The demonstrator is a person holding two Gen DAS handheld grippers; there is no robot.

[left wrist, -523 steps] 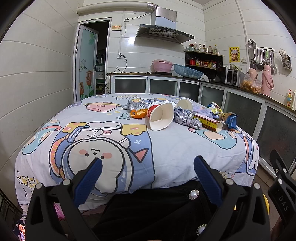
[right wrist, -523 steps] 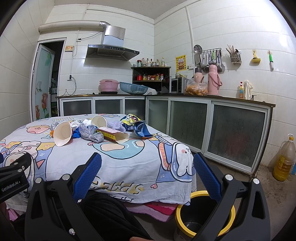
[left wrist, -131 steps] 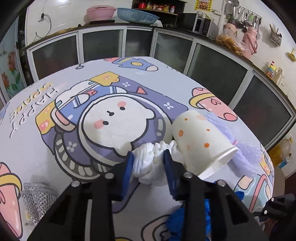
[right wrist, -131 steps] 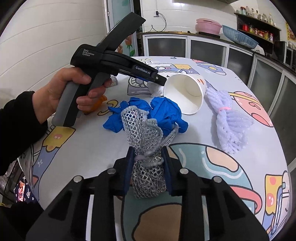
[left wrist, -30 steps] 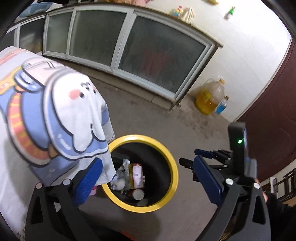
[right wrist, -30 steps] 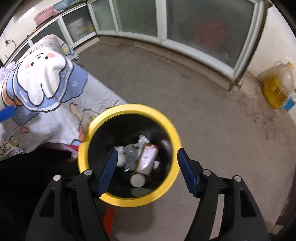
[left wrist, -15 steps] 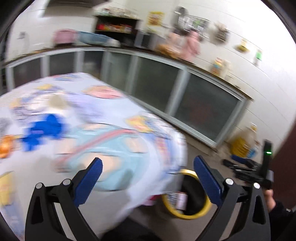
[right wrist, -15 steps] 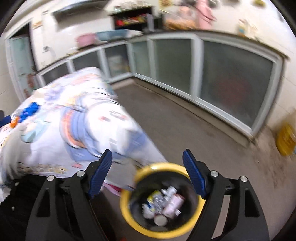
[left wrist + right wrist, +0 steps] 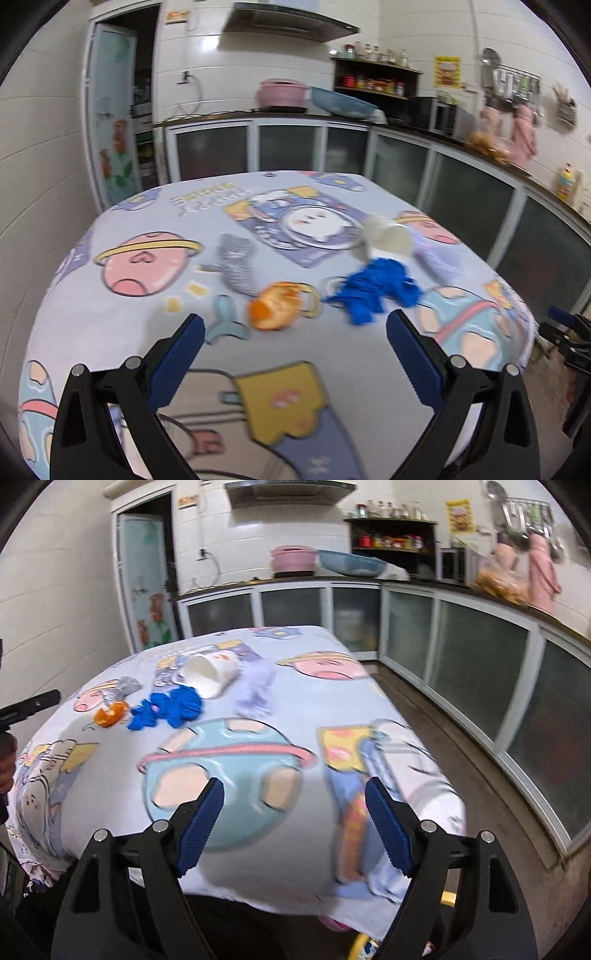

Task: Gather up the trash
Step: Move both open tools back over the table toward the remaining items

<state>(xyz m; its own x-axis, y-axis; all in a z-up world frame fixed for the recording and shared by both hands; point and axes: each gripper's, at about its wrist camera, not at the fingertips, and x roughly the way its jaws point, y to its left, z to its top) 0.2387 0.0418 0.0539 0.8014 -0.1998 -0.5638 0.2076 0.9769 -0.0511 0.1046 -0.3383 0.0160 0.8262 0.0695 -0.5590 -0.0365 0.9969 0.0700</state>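
Trash lies on the cartoon-print tablecloth [image 9: 122, 339]: an orange wrapper [image 9: 273, 304], a blue glove [image 9: 373, 290], a tipped white paper cup [image 9: 388, 238], a silver mesh wad [image 9: 236, 264] and a pale purple mesh [image 9: 437, 258]. My left gripper [image 9: 293, 360] hangs open above the cloth, short of the orange wrapper, nothing between its pads. My right gripper [image 9: 293, 825] is open and empty over the table's near right part; the blue glove [image 9: 168, 707], the cup [image 9: 208, 674], the purple mesh [image 9: 255, 690] and the orange wrapper [image 9: 109, 712] lie beyond it to the left.
A sliver of the yellow bin rim [image 9: 356, 947] shows below the table edge. Kitchen cabinets [image 9: 461, 650] run along the back and right, with brown floor [image 9: 476, 775] between them and the table. A hand [image 9: 5, 760] holds the other gripper at the left edge.
Both grippers swung up and away from the yellow bin and now face the table with its trash. The right jaws stand a little wider than a second ago.
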